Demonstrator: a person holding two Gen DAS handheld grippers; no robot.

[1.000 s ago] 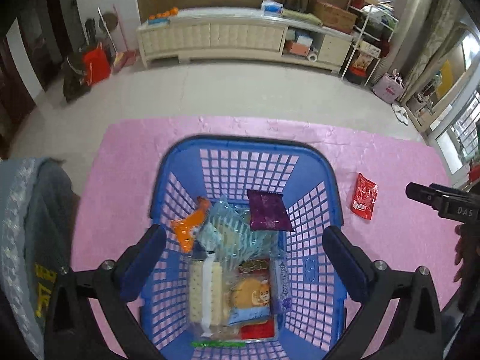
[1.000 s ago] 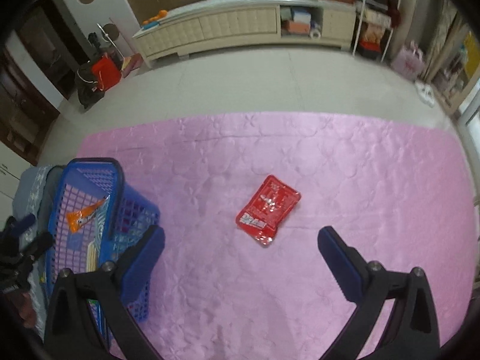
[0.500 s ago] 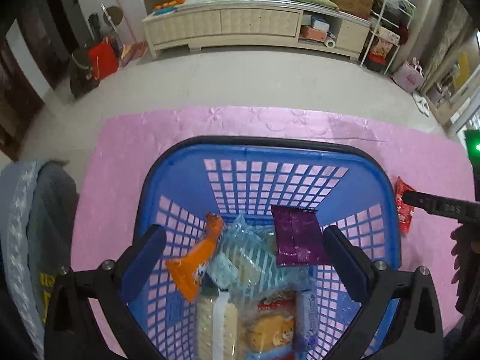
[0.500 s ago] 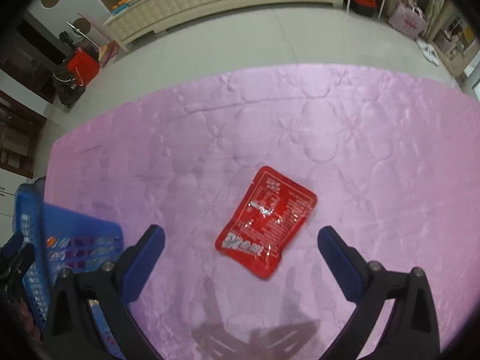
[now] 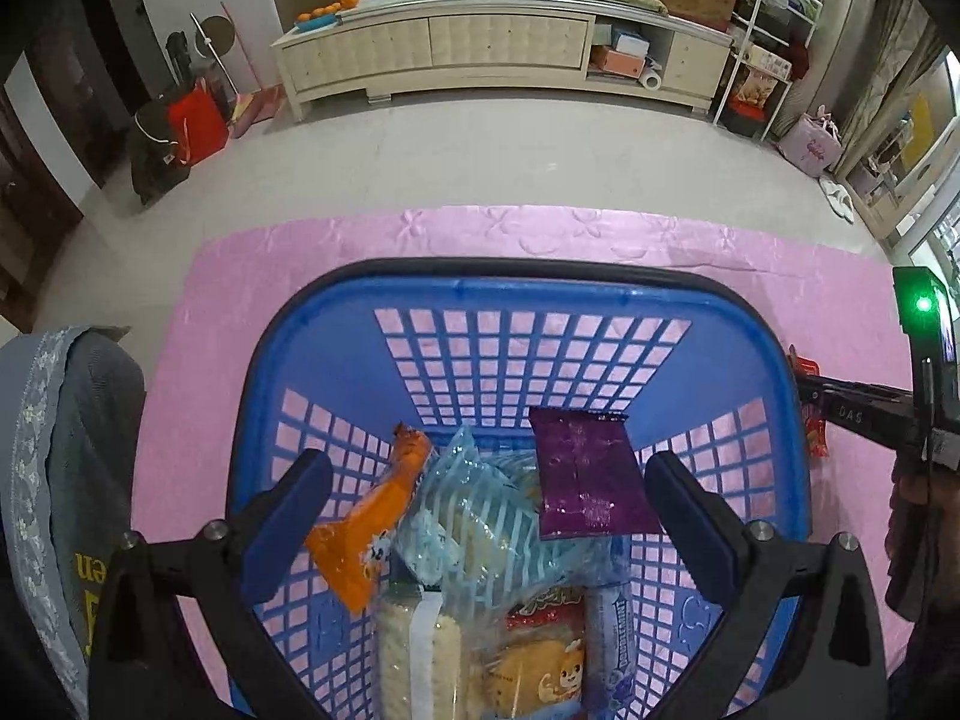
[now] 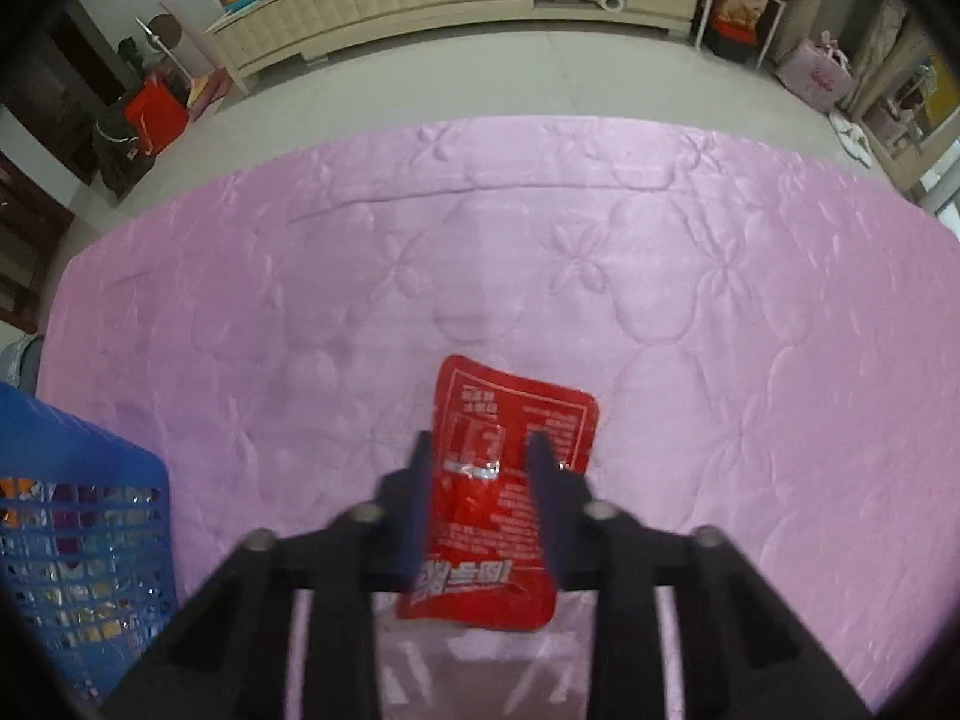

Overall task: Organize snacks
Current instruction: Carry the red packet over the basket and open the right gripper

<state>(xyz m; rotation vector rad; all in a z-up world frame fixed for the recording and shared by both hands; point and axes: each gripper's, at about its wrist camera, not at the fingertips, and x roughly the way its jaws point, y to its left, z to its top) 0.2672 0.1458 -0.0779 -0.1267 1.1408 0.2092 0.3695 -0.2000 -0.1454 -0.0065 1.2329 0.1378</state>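
A blue plastic basket (image 5: 558,300) sits on the pink quilted mat and holds several snack packets, among them a purple one (image 5: 585,474) and an orange one (image 5: 372,528). My left gripper (image 5: 489,516) hovers open and empty over the basket. My right gripper (image 6: 483,450) has its fingers closed in on both sides of a red snack packet (image 6: 510,414) that lies on the mat (image 6: 540,264), right of the basket (image 6: 72,510). The red packet's edge (image 5: 813,438) and the right gripper also show past the basket's right rim in the left wrist view.
A grey garment (image 5: 54,450) lies at the mat's left edge. Beyond the mat is bare floor, then a long cream cabinet (image 5: 480,54), a red bag (image 5: 195,120) at the left and a shelf rack (image 5: 762,60) at the right.
My right gripper has come down onto the red packet and its fingers have closed in around it. My left gripper has moved lower and forward over the basket, still open.
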